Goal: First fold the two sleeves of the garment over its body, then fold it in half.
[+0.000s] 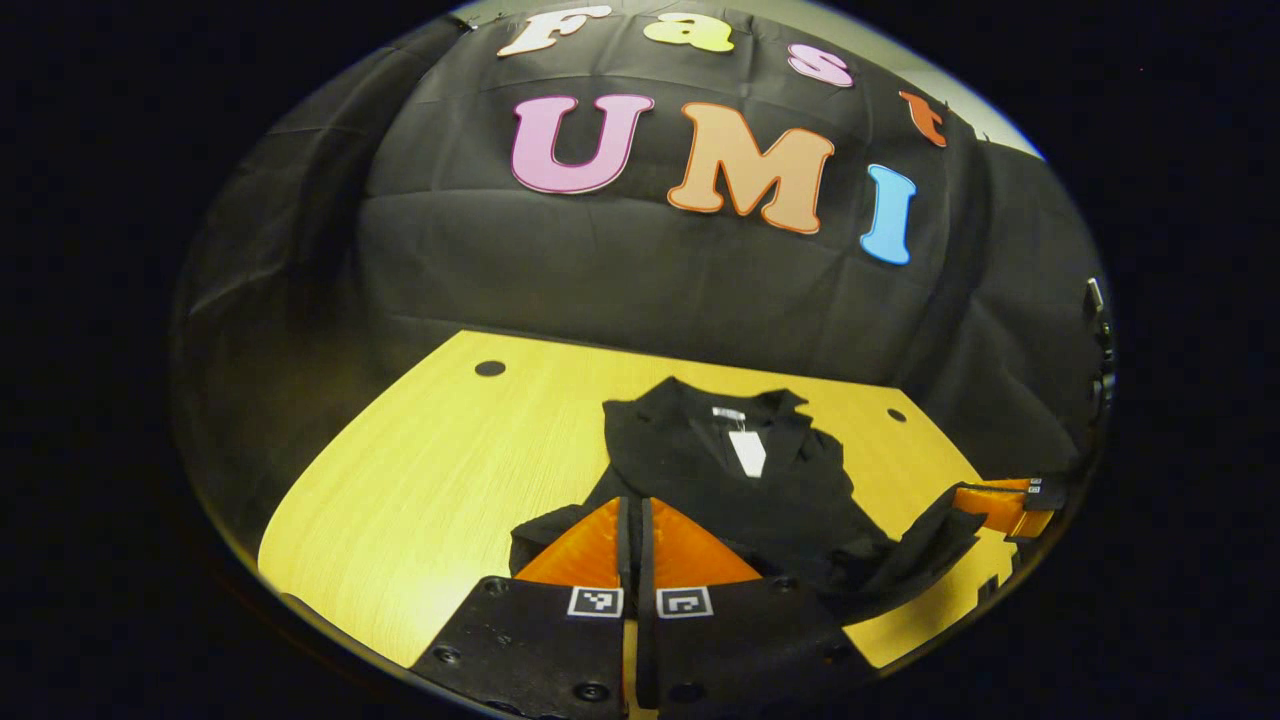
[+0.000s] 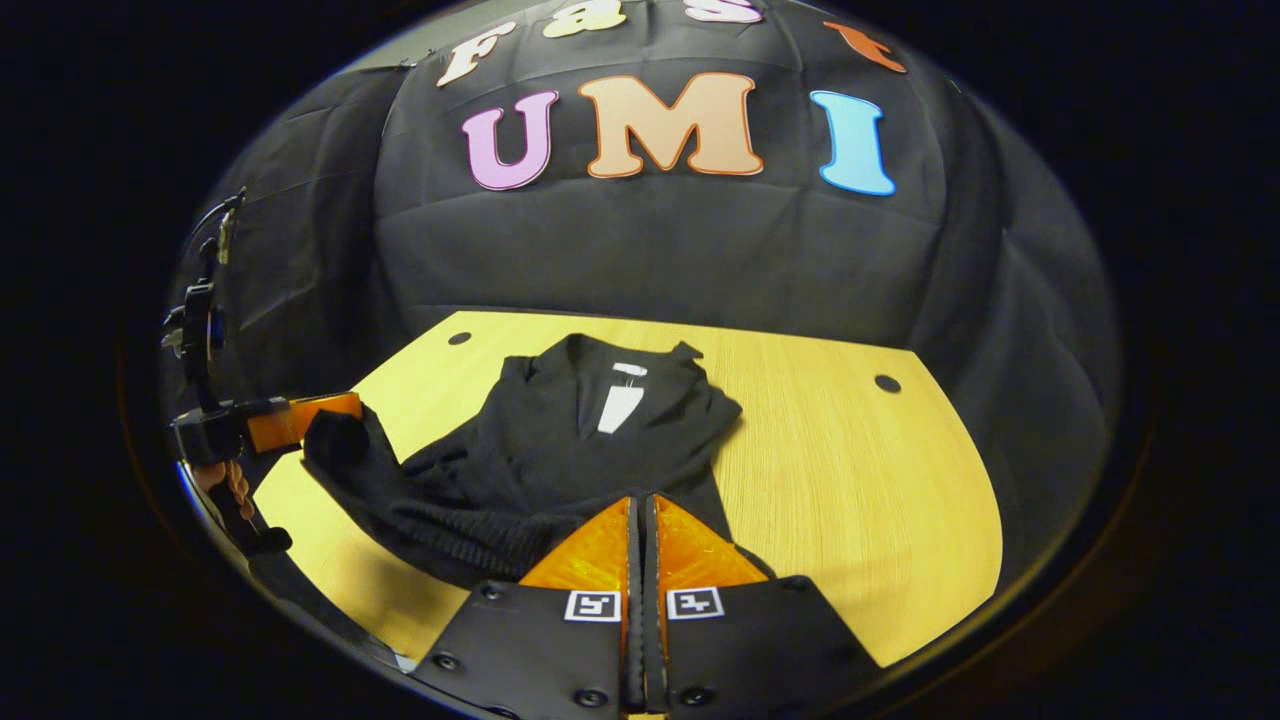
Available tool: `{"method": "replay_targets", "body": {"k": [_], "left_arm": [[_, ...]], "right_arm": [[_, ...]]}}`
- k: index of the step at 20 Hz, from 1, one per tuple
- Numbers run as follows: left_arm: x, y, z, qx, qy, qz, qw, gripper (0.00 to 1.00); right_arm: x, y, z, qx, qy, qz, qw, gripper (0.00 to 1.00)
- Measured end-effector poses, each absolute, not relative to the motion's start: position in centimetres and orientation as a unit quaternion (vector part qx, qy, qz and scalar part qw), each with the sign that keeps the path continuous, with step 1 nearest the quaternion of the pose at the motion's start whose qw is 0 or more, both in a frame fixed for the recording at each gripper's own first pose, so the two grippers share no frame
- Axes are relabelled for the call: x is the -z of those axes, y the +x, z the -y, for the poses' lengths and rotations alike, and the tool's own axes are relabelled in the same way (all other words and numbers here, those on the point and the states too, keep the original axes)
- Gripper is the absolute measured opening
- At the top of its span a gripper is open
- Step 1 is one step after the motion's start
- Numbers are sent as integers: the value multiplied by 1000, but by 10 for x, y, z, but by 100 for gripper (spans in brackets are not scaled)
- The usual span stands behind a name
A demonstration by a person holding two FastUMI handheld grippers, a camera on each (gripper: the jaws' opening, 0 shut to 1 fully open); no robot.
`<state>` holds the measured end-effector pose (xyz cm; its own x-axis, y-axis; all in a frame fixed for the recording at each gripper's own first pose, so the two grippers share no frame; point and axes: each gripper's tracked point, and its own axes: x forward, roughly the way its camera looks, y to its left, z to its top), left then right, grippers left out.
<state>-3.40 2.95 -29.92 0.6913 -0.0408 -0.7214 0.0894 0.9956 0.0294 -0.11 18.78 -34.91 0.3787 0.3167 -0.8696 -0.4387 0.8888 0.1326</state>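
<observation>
A black garment (image 1: pixel 740 490) with a white tag at its collar lies on the yellow table (image 1: pixel 420 470), collar toward the far wall. My left gripper (image 1: pixel 636 520) is shut on the near hem at its left corner. Farther right, my right gripper (image 1: pixel 1000 505) holds the other hem corner raised off the table. In the right gripper view the garment (image 2: pixel 560 450) spreads ahead, and my right gripper (image 2: pixel 640 520) is shut on its near edge. At the far left, the left gripper (image 2: pixel 300 420) pinches a lifted corner of cloth.
The table (image 2: pixel 850 470) has small round holes near its far corners (image 2: pixel 887 383) (image 1: pixel 489 368). Bare wood lies on both sides of the garment. The black cloth wall stands just behind the table. A hand (image 2: pixel 230 482) holds the left gripper.
</observation>
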Motion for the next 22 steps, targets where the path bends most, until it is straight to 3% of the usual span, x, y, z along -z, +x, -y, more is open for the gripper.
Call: {"method": "replay_targets", "body": {"k": [10, 16, 18, 19, 20, 22], "left_arm": [[380, 113, -25, -20, 39, -388, 921, 0], [420, 129, -37, -40, 60, -408, 910, 0], [421, 133, -34, -31, 51, -403, 913, 1], [415, 142, -32, -30, 49, -390, 919, 9], [408, 149, -30, -27, 48, -376, 925, 19], [392, 156, -32, -33, 68, -348, 934, 64]], "right_arm": [[450, 157, -217, -241, -67, -534, 808, 3], [491, 178, -227, -233, -48, -558, 795, 0], [495, 184, -230, -241, -49, -548, 800, 7], [492, 189, -229, -241, -52, -538, 806, 21], [488, 193, -230, -244, -44, -533, 809, 29], [479, 192, -230, -244, -23, -532, 810, 57]]}}
